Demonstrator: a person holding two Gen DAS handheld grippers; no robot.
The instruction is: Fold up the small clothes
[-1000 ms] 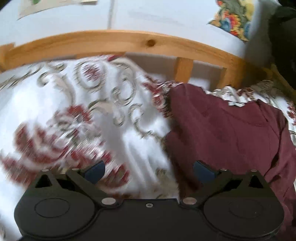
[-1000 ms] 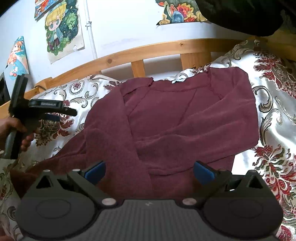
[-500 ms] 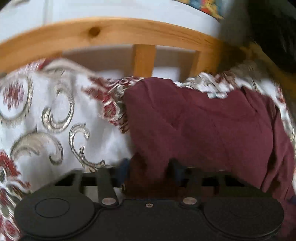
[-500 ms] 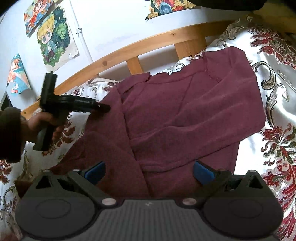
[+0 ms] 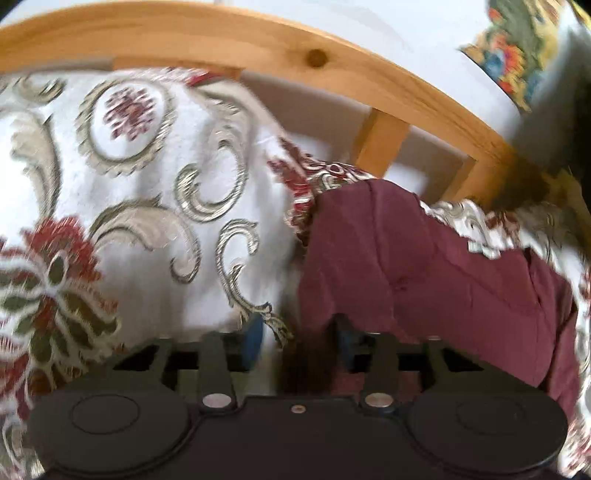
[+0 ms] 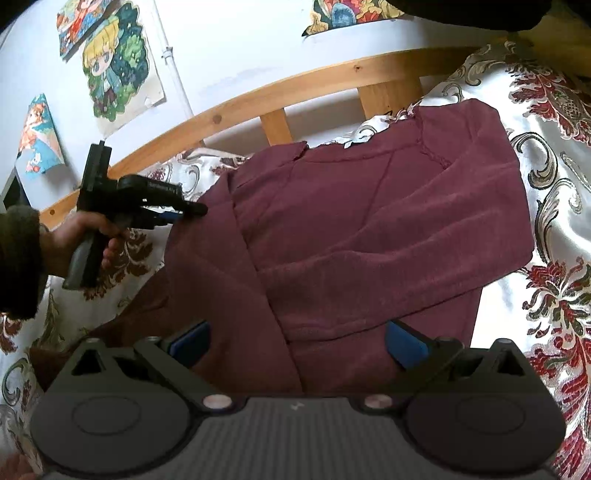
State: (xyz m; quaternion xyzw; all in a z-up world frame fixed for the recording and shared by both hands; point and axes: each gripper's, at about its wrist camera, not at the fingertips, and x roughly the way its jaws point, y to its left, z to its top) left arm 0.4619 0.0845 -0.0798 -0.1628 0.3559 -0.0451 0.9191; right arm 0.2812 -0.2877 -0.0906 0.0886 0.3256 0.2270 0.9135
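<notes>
A maroon long-sleeved top (image 6: pixel 351 236) lies spread on the patterned bed cover, with sleeves folded across its body. My left gripper (image 5: pixel 299 338) sits at the top's left shoulder edge (image 5: pixel 369 258); its jaws stand narrow with a fold of maroon fabric between them. It also shows in the right wrist view (image 6: pixel 192 210), held in a hand, its tip touching the top's left edge. My right gripper (image 6: pixel 297 345) is open and empty, hovering over the top's lower hem.
A wooden bed rail (image 6: pixel 295 92) runs along the far side, with a white wall and posters (image 6: pixel 118 62) behind. The white, red and gold bed cover (image 5: pixel 140 206) surrounds the top. Dark cloth (image 6: pixel 461 11) hangs at the upper right.
My left gripper moved right from the bare bed cover to the top's left edge and narrowed from wide open onto the fabric. My right gripper stayed open over the hem.
</notes>
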